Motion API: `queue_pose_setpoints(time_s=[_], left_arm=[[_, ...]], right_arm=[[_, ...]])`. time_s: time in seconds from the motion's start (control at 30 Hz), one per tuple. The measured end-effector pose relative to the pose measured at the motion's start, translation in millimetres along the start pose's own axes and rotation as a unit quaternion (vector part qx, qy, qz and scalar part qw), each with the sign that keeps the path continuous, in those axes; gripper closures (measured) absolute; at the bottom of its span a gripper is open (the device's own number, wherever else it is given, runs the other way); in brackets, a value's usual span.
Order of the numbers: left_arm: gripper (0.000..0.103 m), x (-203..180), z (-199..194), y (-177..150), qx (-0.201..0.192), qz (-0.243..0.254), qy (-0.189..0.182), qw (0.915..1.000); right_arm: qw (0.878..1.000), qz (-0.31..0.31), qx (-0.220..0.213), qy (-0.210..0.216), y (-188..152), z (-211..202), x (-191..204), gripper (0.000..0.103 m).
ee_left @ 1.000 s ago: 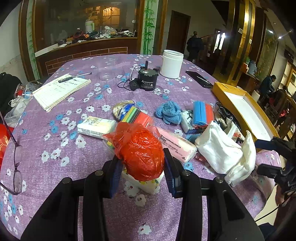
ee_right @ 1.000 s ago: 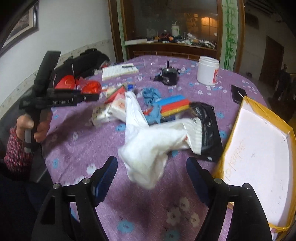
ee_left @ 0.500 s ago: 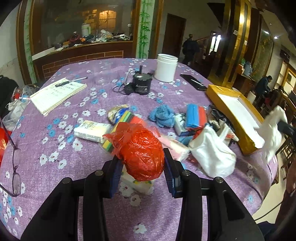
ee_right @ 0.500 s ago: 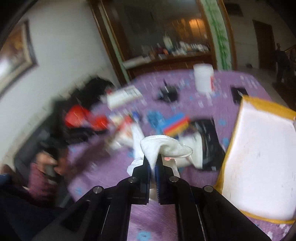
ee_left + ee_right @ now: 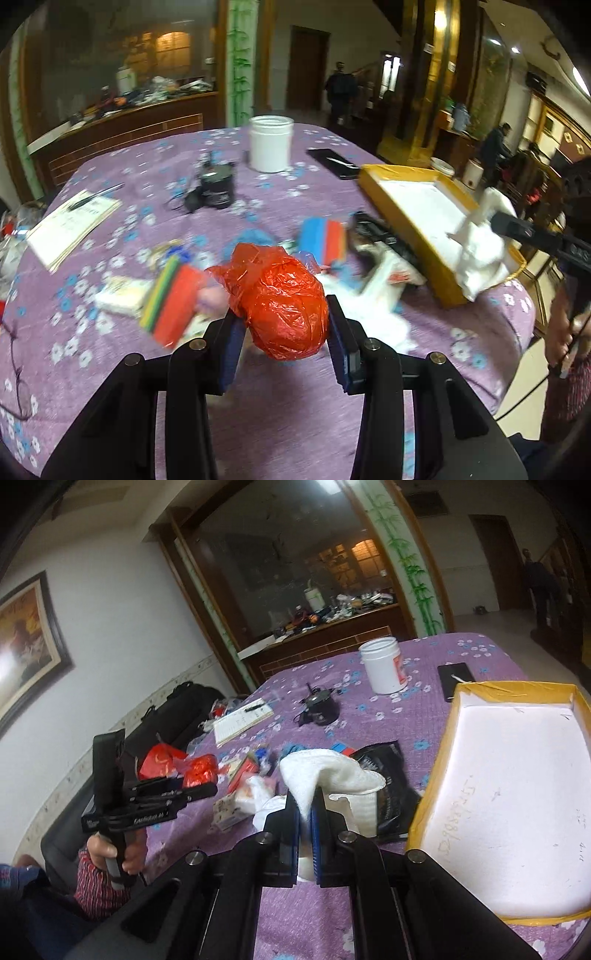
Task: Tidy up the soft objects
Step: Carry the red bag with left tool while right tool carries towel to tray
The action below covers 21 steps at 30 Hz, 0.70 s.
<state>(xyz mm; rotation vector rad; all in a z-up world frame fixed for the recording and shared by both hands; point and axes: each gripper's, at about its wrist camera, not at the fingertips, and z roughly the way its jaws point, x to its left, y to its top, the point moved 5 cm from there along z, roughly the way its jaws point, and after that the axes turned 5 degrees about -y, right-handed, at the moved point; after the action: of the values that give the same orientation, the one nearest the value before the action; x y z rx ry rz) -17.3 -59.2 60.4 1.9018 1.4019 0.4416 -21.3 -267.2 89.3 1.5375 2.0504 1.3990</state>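
Note:
My left gripper [image 5: 282,314] is shut on a crumpled red plastic bag [image 5: 284,302], held above the purple flowered tablecloth [image 5: 258,406]. My right gripper [image 5: 305,805] is shut on a white towel [image 5: 328,771] that drapes over its fingertips, lifted beside the yellow-rimmed tray [image 5: 436,786]. In the left wrist view that white towel [image 5: 480,251] hangs over the near corner of the yellow tray [image 5: 406,225]. In the right wrist view the left gripper [image 5: 210,792] shows at the left with the red bag [image 5: 199,771].
A heap of soft items lies mid-table: striped sponges [image 5: 170,299], blue and red sponges [image 5: 323,238], a tissue pack [image 5: 122,295], white cloth [image 5: 384,291]. Farther back stand a white jar [image 5: 270,147], a black device [image 5: 218,188], a phone [image 5: 332,162] and a notebook [image 5: 70,225].
The right gripper shut on the white towel and lifted it off the table toward the yellow tray. The left gripper, still holding the red bag, moved up and rightward.

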Motion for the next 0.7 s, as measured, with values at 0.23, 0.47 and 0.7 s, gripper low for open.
queue_pose_setpoints(time_s=[0.23, 0.47, 0.7], left_arm=[[0.064, -71.1, 18.1, 34.1, 0.007, 0.06, -0.042, 0.9973], [0.064, -140.5, 51.5, 91.0, 0.005, 0.1, -0.071, 0.9924], [0.064, -171.1, 127.4, 142.2, 0.016, 0.074, -0.086, 0.9934]], right_arm=[[0.997, 0.059, -0.033, -0.037, 24.1, -13.8, -42.9, 0.097], [0.988, 0.106, -0.062, -0.093, 65.9, -18.7, -89.1, 0.097], [0.965, 0.182, -0.057, -0.18, 113.7, 17.6, -175.7, 0.095]])
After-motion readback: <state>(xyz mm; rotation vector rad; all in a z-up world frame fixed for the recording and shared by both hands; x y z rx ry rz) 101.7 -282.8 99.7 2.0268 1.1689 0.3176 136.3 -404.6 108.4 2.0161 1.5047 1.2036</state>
